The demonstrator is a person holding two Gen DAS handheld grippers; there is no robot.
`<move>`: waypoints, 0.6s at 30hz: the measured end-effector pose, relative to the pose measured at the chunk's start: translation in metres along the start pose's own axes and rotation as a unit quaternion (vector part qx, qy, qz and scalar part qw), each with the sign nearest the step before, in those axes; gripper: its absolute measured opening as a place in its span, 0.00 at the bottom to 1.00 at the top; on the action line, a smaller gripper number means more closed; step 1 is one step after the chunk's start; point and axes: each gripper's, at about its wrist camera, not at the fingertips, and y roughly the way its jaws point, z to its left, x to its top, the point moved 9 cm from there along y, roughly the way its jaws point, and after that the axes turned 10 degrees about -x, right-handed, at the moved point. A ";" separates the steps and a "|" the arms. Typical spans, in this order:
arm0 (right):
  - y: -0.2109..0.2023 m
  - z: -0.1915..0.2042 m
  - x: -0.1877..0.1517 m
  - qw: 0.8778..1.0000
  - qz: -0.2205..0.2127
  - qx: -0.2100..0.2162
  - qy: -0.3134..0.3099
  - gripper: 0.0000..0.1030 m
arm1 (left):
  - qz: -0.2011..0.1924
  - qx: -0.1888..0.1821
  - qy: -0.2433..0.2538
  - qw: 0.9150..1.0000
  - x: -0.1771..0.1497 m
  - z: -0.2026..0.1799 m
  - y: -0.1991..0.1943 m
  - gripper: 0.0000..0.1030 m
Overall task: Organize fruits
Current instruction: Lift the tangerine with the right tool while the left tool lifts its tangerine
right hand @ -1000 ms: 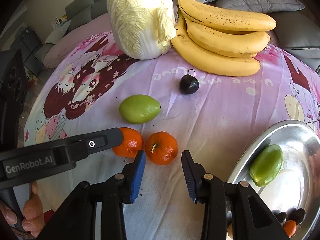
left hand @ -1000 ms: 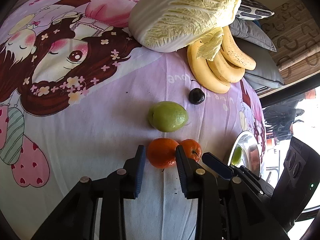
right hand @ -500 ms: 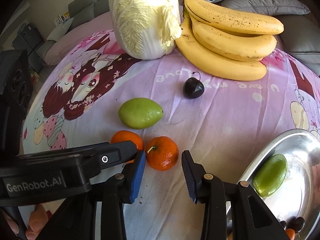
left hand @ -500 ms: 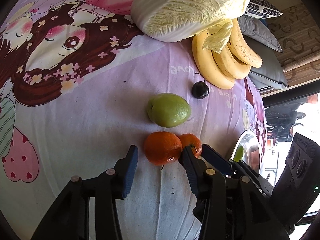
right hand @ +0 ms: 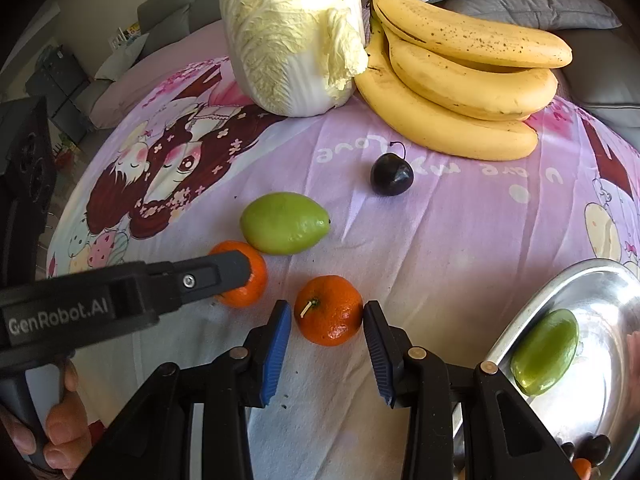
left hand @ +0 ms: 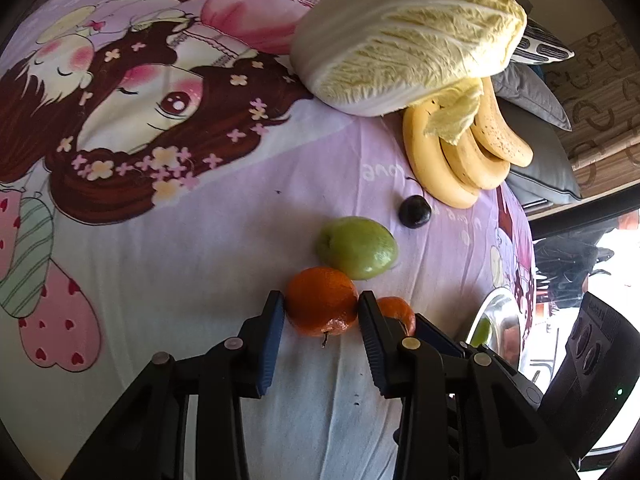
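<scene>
- Our left gripper has its jaws pressed on one orange, ready to lift.
- Our right gripper sits with jaws open around the other orange, not quite touching.
- The tray, right of the jaws, awaits both.

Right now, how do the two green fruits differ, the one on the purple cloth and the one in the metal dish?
The green fruit on the cloth lies out among the loose fruit, next to a tangerine; the green fruit in the dish rests against the rim of the metal dish. The first looks rounder, pale and matte; the second looks longer, darker and glossier. Both are green and ungripped.
</scene>
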 end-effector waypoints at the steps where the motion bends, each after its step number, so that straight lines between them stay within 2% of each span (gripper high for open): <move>1: 0.001 0.000 0.000 1.000 0.001 0.000 0.000 0.40 | -0.004 0.001 -0.005 1.000 0.001 0.002 -0.002 0.38; 11: 0.009 0.000 0.001 1.000 0.009 -0.003 0.005 0.40 | 0.001 -0.006 -0.025 1.000 0.002 0.006 0.002 0.40; 18: 0.007 -0.001 0.000 1.000 0.010 0.001 0.011 0.38 | 0.008 -0.003 -0.020 1.000 0.000 0.006 0.006 0.41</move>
